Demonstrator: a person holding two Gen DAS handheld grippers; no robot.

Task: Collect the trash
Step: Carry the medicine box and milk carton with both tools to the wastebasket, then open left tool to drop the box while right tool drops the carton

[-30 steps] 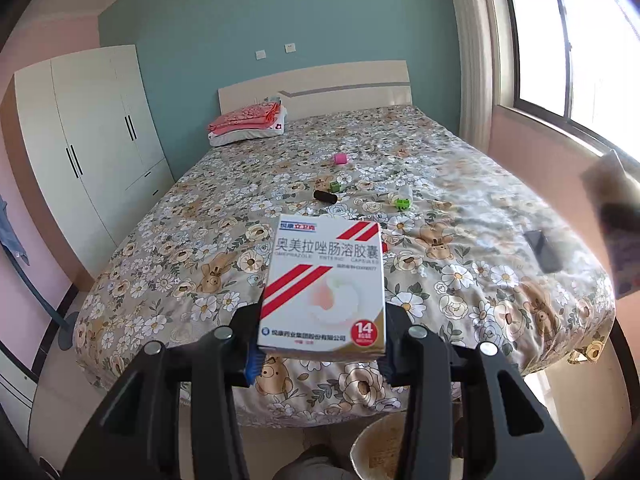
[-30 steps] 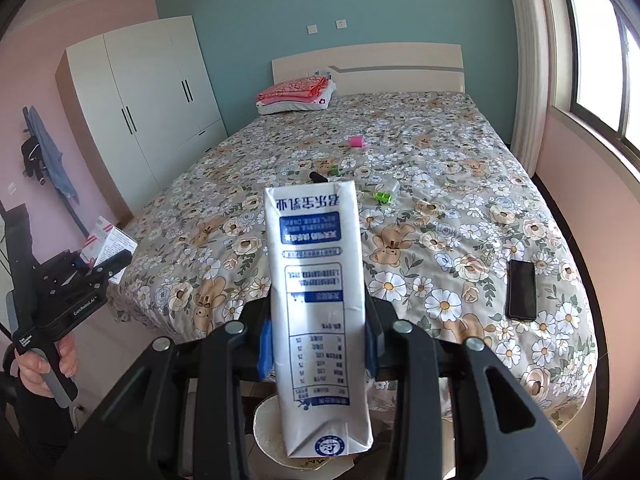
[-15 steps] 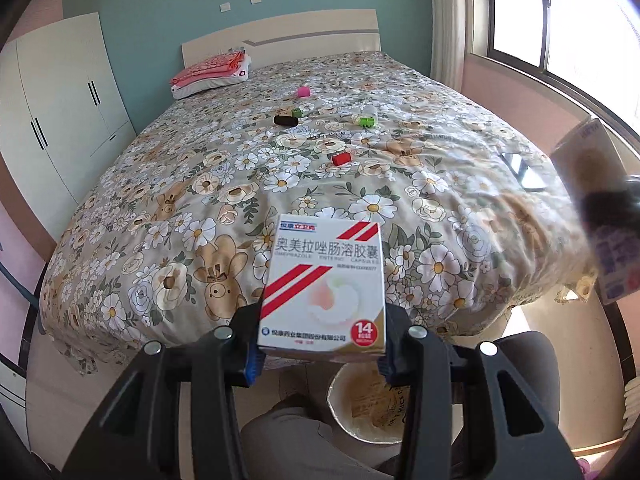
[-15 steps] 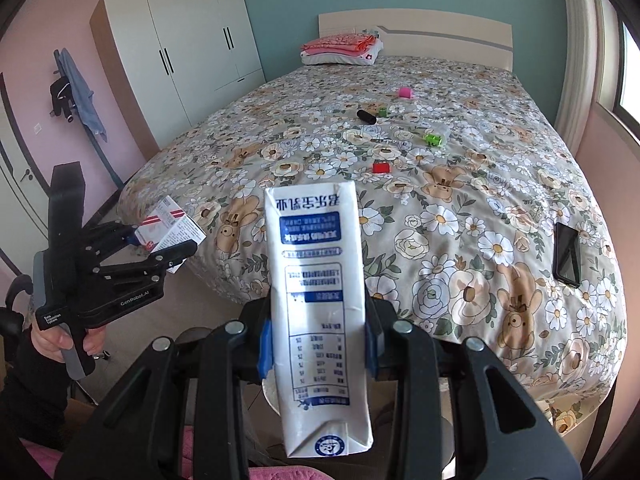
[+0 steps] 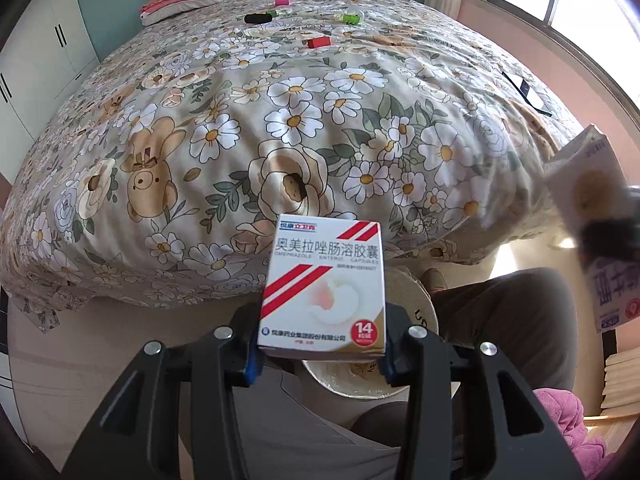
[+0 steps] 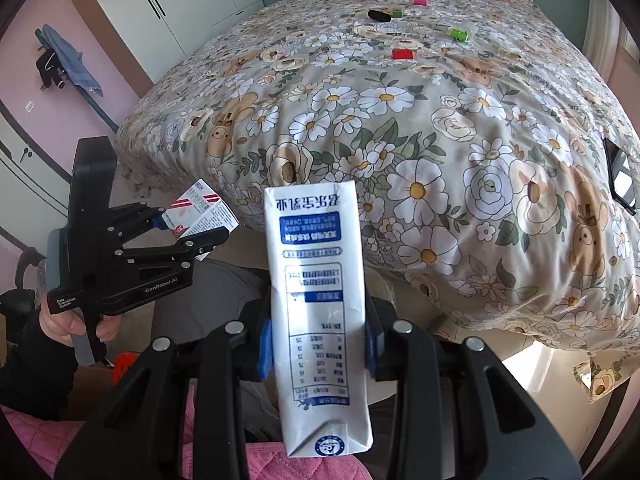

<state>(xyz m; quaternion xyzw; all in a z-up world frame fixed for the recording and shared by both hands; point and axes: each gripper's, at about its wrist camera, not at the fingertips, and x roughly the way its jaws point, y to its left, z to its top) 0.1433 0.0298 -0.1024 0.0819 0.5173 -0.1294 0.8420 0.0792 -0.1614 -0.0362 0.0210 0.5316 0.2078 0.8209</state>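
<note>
Over bin (image 5: 426, 312): left fingers (image 5: 248, 354) clamp "14" capsule box (image 5: 324, 288); right fingers (image 6: 264, 344) clamp milk carton (image 6: 318, 308).

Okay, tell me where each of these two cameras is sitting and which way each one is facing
Left wrist: on the left gripper, angled down past the medicine box it grips, toward the bed's foot and a round bin; the person's legs show.
Right wrist: on the right gripper, angled down past its milk carton toward the bed; the other gripper and the hand holding it show.
Shared: bed, red item, phone, both held pieces.
</note>
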